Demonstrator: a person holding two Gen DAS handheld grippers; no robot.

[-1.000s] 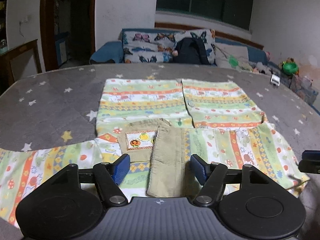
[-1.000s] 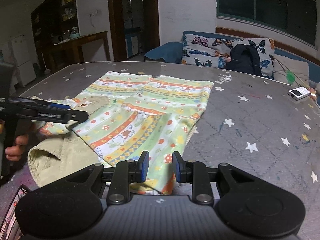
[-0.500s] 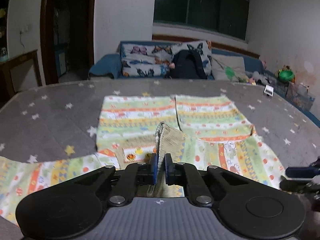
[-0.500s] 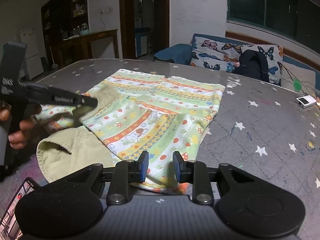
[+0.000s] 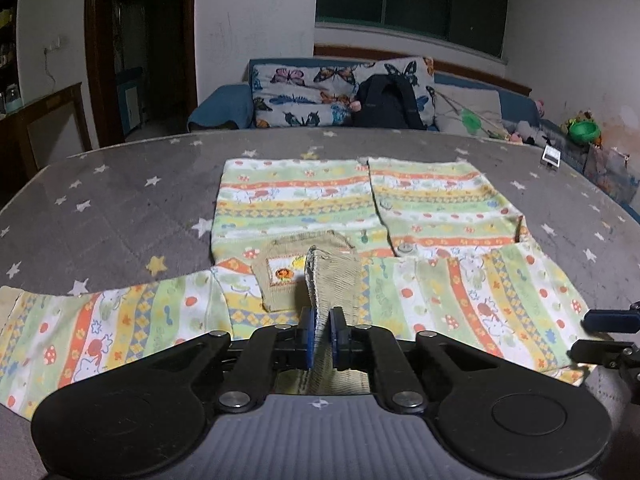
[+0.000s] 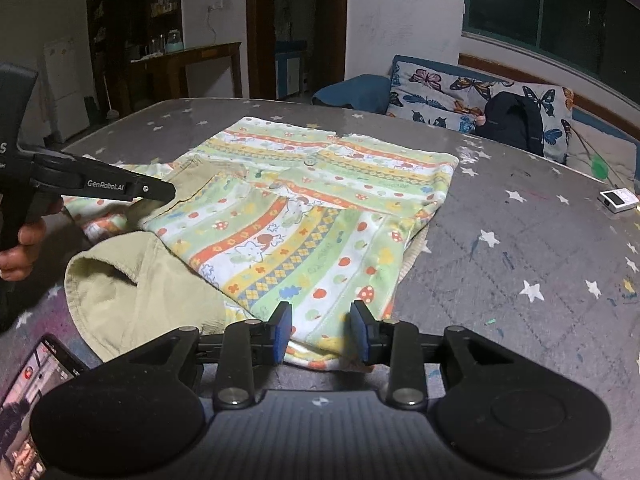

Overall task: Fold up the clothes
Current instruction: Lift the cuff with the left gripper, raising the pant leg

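A child's patterned jacket in green, yellow and orange stripes lies spread on the grey star-print table, sleeves out to both sides. My left gripper is shut on the jacket's beige corduroy hood, pinching it into an upright fold. In the right wrist view the jacket lies ahead and the hood spreads at the left. My right gripper is open, its fingers on either side of the sleeve cuff. The left gripper shows there at the left, held by a hand.
A phone lies at the table's near left corner in the right wrist view. A small white device sits at the far right edge. A sofa with butterfly cushions and a black backpack stands behind the table.
My left gripper closed on the hood and has lifted it into a standing fold. My right gripper stayed open over the sleeve cuff, widening slightly.
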